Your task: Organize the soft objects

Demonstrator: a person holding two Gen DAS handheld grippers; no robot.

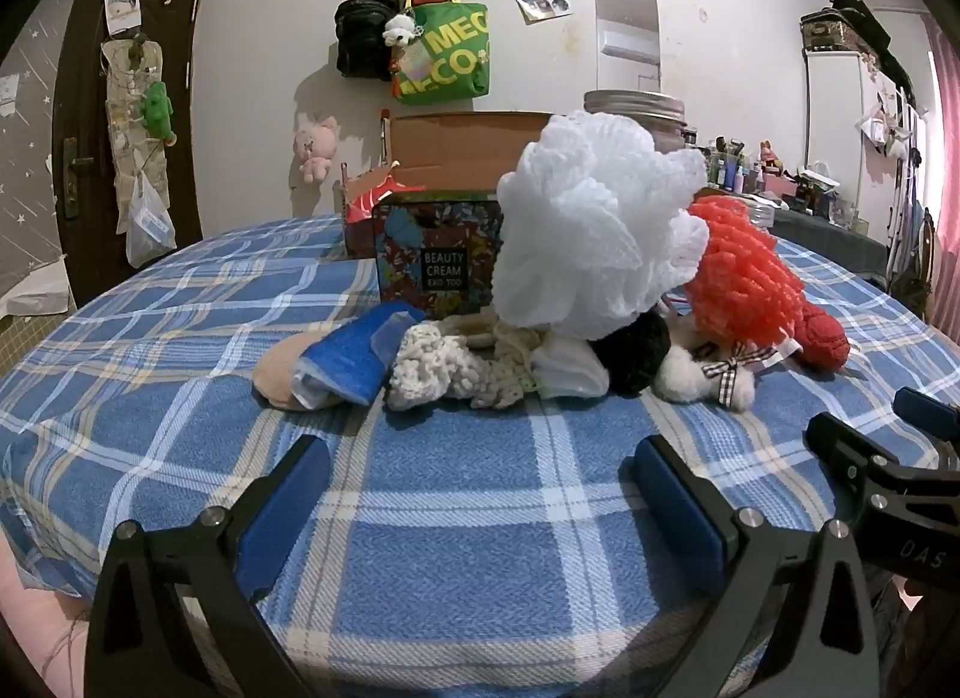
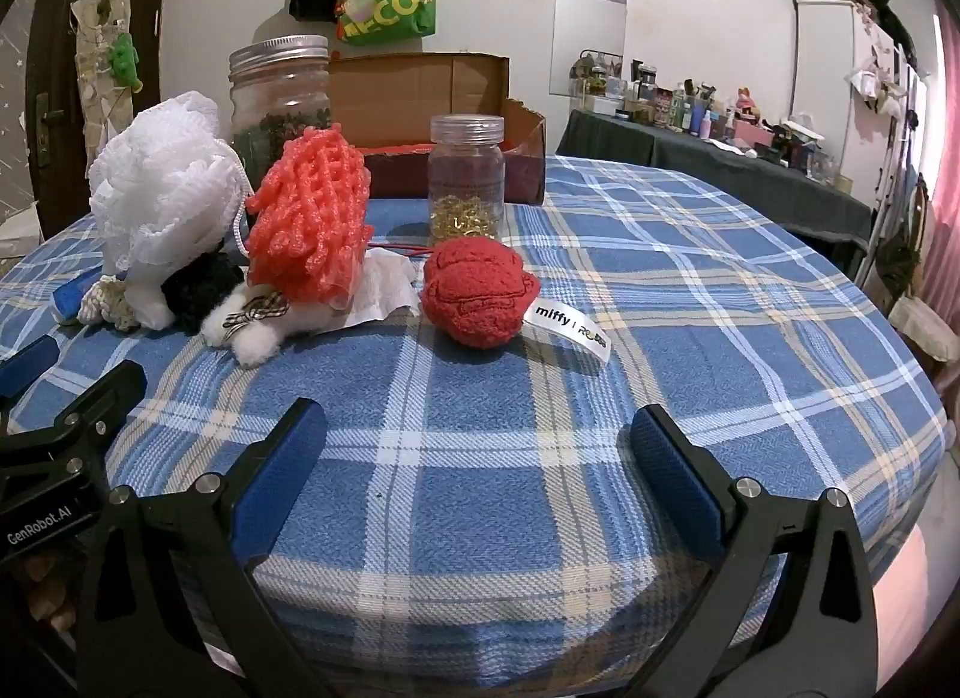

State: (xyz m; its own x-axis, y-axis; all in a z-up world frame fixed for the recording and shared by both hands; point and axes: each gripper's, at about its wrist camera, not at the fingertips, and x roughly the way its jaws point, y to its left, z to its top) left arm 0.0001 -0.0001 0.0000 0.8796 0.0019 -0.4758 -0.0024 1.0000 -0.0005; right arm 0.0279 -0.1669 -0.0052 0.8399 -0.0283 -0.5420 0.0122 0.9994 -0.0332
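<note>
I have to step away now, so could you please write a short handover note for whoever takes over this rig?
Left gripper: open, empty, above the blue plaid cloth.
Right gripper: open, empty.
Soft things lie in one heap: white mesh puff, orange mesh puff, black pom-pom, cream knit piece, blue cloth. Red plush ball lies apart, nearest the right gripper.
Cardboard box stands open behind.
Done: nothing visibly sorted. Left: everything.

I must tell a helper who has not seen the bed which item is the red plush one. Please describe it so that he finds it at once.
On the blue plaid bedspread, look right of the pile of soft things, in front of the small clear jar. The red plush ball lies there alone. Unlike the coral mesh sponge, it is dark red and carries a white "miffy" tag.
</note>
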